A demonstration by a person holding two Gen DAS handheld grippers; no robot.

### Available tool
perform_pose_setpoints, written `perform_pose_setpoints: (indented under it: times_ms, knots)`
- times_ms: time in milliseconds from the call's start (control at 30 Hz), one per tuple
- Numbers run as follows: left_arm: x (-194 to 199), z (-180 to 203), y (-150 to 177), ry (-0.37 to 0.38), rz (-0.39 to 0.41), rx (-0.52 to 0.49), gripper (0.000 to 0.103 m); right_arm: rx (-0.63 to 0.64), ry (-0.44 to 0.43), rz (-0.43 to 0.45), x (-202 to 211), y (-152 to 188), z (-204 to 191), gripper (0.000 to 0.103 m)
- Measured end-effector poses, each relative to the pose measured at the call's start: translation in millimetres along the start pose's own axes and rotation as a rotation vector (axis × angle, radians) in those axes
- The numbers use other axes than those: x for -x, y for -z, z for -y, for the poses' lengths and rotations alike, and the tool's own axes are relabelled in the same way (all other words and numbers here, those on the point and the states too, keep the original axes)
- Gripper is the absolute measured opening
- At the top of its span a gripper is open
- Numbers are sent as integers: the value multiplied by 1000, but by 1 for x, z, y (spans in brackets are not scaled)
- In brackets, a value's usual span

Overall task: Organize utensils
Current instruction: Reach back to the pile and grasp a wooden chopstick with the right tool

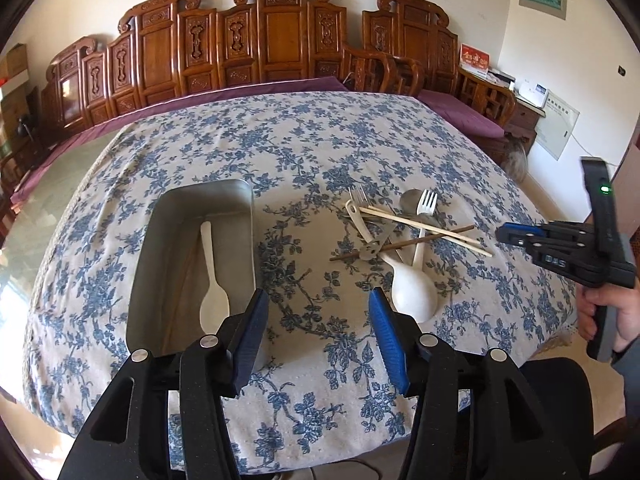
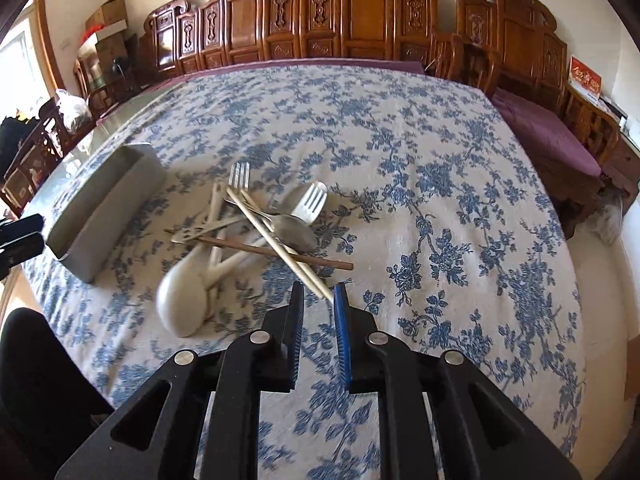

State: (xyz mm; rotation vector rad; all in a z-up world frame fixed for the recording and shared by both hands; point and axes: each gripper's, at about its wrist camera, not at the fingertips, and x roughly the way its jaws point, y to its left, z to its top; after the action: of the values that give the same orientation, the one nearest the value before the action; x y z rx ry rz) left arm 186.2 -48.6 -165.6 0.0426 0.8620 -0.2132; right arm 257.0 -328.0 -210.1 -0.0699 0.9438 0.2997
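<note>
A grey metal tray (image 1: pixel 152 264) (image 2: pixel 108 220) sits on the floral tablecloth with a white plastic spoon (image 1: pixel 213 284) inside. To its right lies a pile of utensils: a big white ladle spoon (image 1: pixel 412 288) (image 2: pixel 184 296), a white fork (image 1: pixel 425 216) (image 2: pixel 310 202), a metal fork (image 1: pixel 360 196) (image 2: pixel 239 176), a metal spoon (image 2: pixel 296 232), pale chopsticks (image 1: pixel 424 226) (image 2: pixel 276 244) and a dark chopstick (image 1: pixel 404 244) (image 2: pixel 276 252). My left gripper (image 1: pixel 318 300) is open and empty between tray and pile. My right gripper (image 2: pixel 318 292) (image 1: pixel 508 234) is narrowly open, its tips at the near end of the pale chopsticks.
The table (image 2: pixel 440 200) is covered by a blue floral cloth. Carved wooden chairs (image 1: pixel 280 36) and a purple-cushioned bench (image 2: pixel 548 136) line the far wall. Boxes (image 2: pixel 104 28) stand at the far left.
</note>
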Motion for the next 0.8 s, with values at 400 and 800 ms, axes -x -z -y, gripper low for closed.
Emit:
perform_pose_setpoints:
  times_ms: [400, 800]
  knots:
    - [-14, 7, 6, -1, -41, -5, 50, 53, -50, -54, -44, -8, -7, 24]
    - [-19, 7, 8, -5, -57, -4, 50, 105, -90, -78, -49, -7, -15, 13]
